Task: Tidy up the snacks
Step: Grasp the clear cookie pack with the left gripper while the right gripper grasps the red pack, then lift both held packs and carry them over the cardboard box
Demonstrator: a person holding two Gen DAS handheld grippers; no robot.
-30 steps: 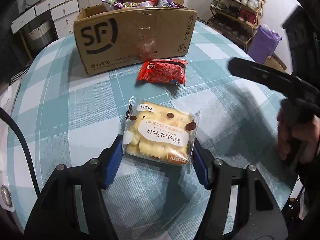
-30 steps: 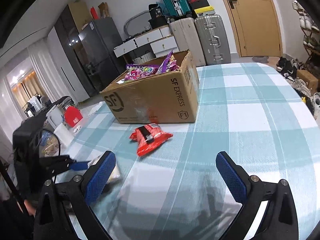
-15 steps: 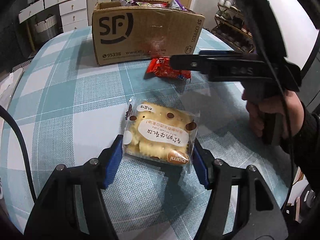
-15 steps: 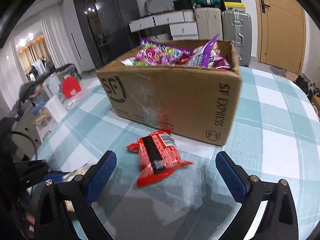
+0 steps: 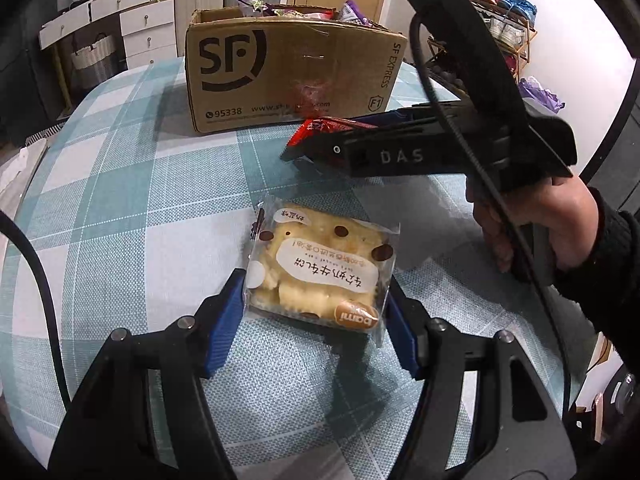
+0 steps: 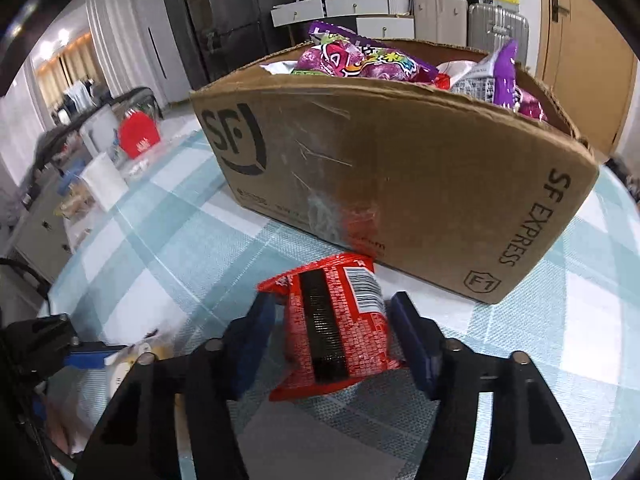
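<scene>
- The SF Express cardboard box [image 6: 400, 168] is my landmark: brown corrugated board, scuffed tape residue on its front wall, top edge torn, already heaped with glossy purple candy bags [image 6: 360, 60]. As I judge it, anything dropped on that heap could slide back out over the low front wall.
- The table under its teal-and-white checked cloth [image 5: 120, 208] has a woven, slightly grippy look. A jaw dragged low could snag and bunch the fabric.
- My left gripper [image 5: 316, 316] sits well in front of the box, its blue ribbed pads against both sides of the cream biscuit pack [image 5: 320, 268]. That pack is clear crinkly film over pale, brittle-looking biscuits; squeezing harder could crack them, I think, and the slick film could slip as I lift.
- My right gripper [image 6: 332, 336] is just in front of the box's front wall, and its jaws have just been closing around the red snack packet [image 6: 336, 328]. The far pad meets the packet's edge; the near pad looks a shade off, so I take it as not yet clamped. The packet is soft, shiny foil with a black stripe and a barcode, and it may buckle and squirt out if I pinch only the edge.
- The two tools are near each other in the left wrist view, so they could knock together.
</scene>
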